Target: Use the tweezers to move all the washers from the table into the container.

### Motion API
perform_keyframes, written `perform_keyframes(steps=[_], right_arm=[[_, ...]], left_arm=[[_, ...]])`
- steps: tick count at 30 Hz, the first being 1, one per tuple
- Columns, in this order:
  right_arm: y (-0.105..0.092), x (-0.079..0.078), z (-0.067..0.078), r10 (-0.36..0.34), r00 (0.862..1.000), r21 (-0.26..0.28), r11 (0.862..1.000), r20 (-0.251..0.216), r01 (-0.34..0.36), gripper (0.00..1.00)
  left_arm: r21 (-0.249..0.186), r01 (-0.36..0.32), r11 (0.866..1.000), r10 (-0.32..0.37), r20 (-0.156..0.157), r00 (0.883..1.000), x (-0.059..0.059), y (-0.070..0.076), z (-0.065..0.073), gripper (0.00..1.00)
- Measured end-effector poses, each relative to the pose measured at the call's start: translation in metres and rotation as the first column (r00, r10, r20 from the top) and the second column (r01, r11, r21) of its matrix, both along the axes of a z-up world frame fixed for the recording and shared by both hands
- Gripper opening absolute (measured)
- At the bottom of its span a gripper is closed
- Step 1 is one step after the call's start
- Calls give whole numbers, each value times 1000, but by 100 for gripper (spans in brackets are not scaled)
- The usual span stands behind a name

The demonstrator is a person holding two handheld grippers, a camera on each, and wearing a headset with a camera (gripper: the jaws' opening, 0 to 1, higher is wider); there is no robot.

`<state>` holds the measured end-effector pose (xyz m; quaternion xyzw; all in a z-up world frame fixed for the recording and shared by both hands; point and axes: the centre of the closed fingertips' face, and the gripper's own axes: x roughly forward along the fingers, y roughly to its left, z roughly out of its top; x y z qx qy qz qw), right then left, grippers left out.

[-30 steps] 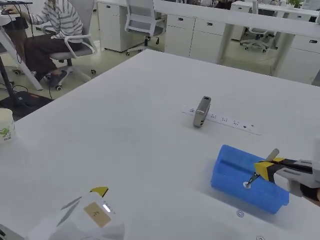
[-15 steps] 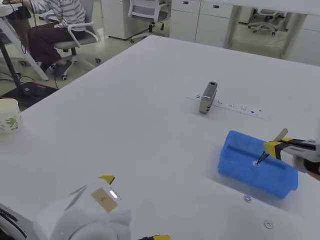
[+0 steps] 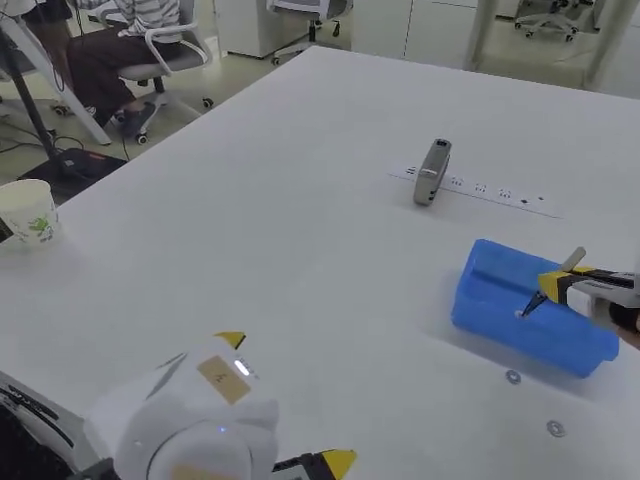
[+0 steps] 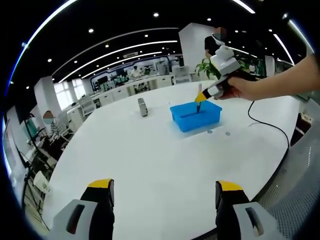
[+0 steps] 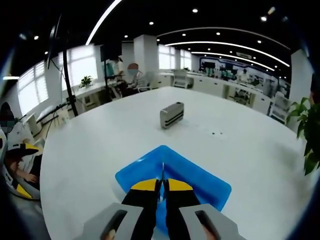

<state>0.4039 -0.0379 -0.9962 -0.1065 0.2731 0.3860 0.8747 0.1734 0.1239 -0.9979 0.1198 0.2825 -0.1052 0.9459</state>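
Table (image 3: pixel 300 200) w/ blue container (image 3: pixel 495 322), 2 washers (image 3: pixel 513 377), metal box (image 3: pixel 432 172)

Your blue container (image 3: pixel 490 290) open-topped on table (image 3: pixel 300 200), tweezers (image 3: pixel 530 307) tips dipped inside (washer at tip unclear), washer (image 3: pixel 513 377) flat just beside its near wall, 2nd washer (image 3: pixel 556 428) nearby.

The worktop (image 3: pixel 300 230) is plain white, the container (image 3: pixel 530 320) bright blue. The left tool (image 4: pixel 162 192) and right tool (image 5: pixel 161 187) are yellow-tipped, black, then pale grey. Tweezers (image 5: pixel 162 174) and washers (image 3: pixel 513 377) are silvery; the block (image 3: pixel 432 172) is dull grey. The cup (image 3: pixel 30 212) is white with a green print.
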Motion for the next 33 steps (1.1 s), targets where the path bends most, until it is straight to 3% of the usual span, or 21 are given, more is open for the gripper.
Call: perform_keyframes(steps=[22,27,33], right_arm=[[9,-5,-17,34,999,-29,999,-8,-34,1],[9,-5,-17,36,999,-32,999,7,-35,2],[8,-4,-17,29,1000,-34,999,-6,-29,2]], left_arm=[[-1,-1,1000,1,-5,1000,0,0,-1,85],[0,0,1000,0,-7,1000,0,0,-1,85],[-3,2,1000,-2,-5,1000,0,-1,-1,85]])
